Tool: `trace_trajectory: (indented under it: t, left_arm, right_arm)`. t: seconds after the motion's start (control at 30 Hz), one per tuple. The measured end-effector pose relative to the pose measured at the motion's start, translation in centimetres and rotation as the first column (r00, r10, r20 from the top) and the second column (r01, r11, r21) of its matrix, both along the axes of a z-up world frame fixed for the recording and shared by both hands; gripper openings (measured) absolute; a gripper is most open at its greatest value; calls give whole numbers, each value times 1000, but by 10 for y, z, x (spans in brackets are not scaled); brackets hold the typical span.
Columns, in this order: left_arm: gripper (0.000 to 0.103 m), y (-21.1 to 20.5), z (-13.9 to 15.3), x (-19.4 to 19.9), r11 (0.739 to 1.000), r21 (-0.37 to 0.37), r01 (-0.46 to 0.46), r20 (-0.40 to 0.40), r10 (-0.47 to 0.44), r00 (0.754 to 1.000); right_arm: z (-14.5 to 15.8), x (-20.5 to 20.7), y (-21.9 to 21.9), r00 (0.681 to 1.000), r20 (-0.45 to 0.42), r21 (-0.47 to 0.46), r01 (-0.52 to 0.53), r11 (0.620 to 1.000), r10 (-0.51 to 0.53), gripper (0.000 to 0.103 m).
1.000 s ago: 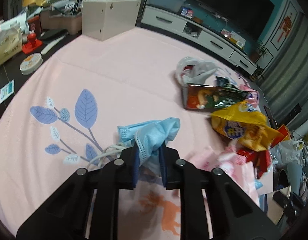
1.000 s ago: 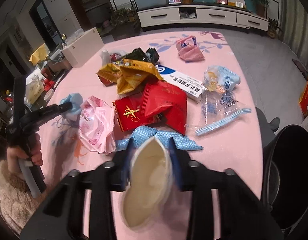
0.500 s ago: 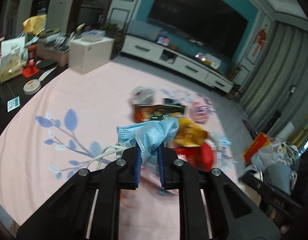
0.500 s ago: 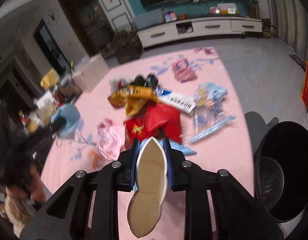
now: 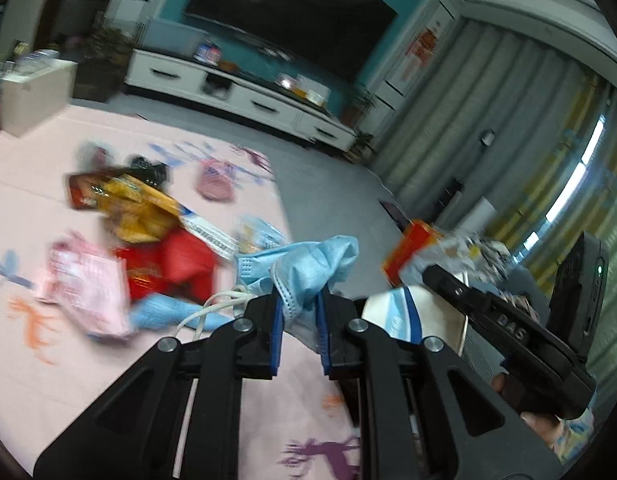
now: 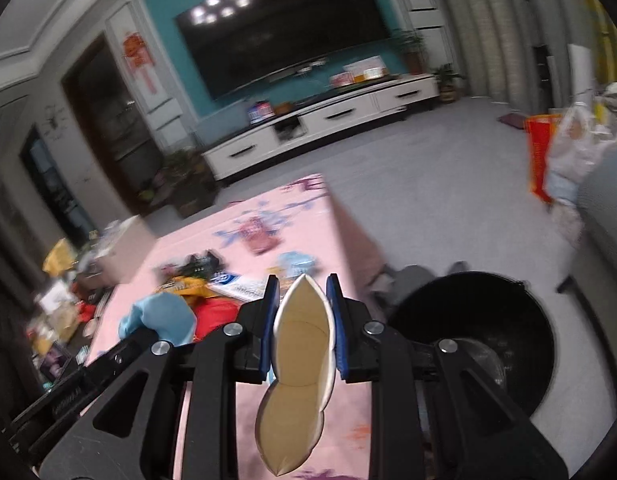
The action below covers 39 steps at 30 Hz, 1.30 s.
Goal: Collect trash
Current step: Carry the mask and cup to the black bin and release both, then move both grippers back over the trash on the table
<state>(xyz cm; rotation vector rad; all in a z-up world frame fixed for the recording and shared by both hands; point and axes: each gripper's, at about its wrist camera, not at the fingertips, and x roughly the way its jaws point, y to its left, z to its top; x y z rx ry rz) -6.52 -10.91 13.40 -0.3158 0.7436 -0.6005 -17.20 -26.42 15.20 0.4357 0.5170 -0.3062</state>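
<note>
Right wrist alone: black bin, left wrist: pink wrapper

We've lifted both grippers off the pink tablecloth; the round black trash bin now sits just right of the right jaws.

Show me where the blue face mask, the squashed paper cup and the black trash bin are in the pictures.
blue face mask [image 5: 308, 268], left wrist view, on the crumpled fabric above the tongs.
squashed paper cup [image 6: 300, 332], right wrist view, on its tan inside.
black trash bin [image 6: 520, 300], right wrist view, on its dark inner wall.
</note>
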Motion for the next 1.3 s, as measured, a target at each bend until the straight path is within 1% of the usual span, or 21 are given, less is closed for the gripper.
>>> trace_trajectory:
  t: [0.1,0.2,0.3,0.37,0.47,0.57,0.7,0.83,0.97,1.0,1.03,1.07,1.1,1.13,1.17,1.2,1.23,1.27,1.3]
  left_arm:
    - [15,-36,-12,-2,998,13,63,-22,-63,998]
    - [15,-72,-26,-3,989,13,145,-59,-144,988]
    - [15,-107,-44,-1,976,23,216,-109,-213,971]
    - [15,-122,-54,2,968,30,249,-135,-243,961]
    - [15,-148,-71,3,953,56,298,-171,-285,943]
    - [16,-165,-87,8,942,81,326,-210,-303,930]
    - [16,-181,-102,11,932,112,344,-242,-311,919]
    - [16,-189,-110,11,926,131,354,-255,-314,915]
    - [20,-196,-116,11,925,131,358,-289,-310,906]
    - [24,-197,-119,11,924,131,360,-294,-311,904]
    - [30,-197,-120,11,923,137,358,-298,-307,904]
    - [49,-197,-120,11,924,143,356,-302,-302,904]
    - [63,-196,-120,10,925,143,353,-303,-298,905]
    - [66,-194,-118,10,927,144,347,-300,-294,908]
    - [70,-192,-116,9,928,144,345,-294,-292,910]
    - [76,-189,-115,8,928,144,343,-290,-292,911]
    - [80,-185,-112,8,930,146,336,-283,-286,915]
    - [84,-181,-109,6,934,147,326,-273,-279,921]
    - [87,-178,-107,5,937,147,318,-265,-272,925]
  right_arm:
    - [-6,-13,-23,998,-14,11,67,998,-67,25]
    - [-13,-24,-47,992,-30,41,125,991,-124,25]
    - [-24,-29,-69,980,-64,72,191,979,-187,25]
    - [-34,-32,-82,971,-94,93,230,969,-221,25]
    - [-43,-38,-93,953,-140,85,281,956,-268,25]
    - [-50,-39,-100,934,-184,52,321,946,-307,25]
    - [-66,-33,-110,913,-248,64,350,935,-325,26]
    - [-74,-28,-111,903,-285,52,350,935,-322,27]
    - [-77,-23,-111,898,-304,56,350,935,-318,32]
    - [-77,-22,-110,899,-305,61,348,935,-315,34]
    - [-77,-21,-109,901,-306,65,344,937,-309,35]
    - [-77,-21,-108,903,-302,67,339,938,-305,39]
    - [-75,-21,-107,906,-295,68,336,940,-302,52]
    - [-74,-22,-106,908,-287,68,337,939,-305,59]
    - [-72,-23,-106,910,-277,68,339,938,-309,70]
    - [-70,-24,-105,911,-266,67,344,937,-315,76]
    - [-67,-25,-104,912,-255,66,349,935,-322,78]
    - [-65,-26,-104,913,-246,67,352,934,-327,83]
    - [-63,-27,-102,914,-230,67,356,932,-333,86]
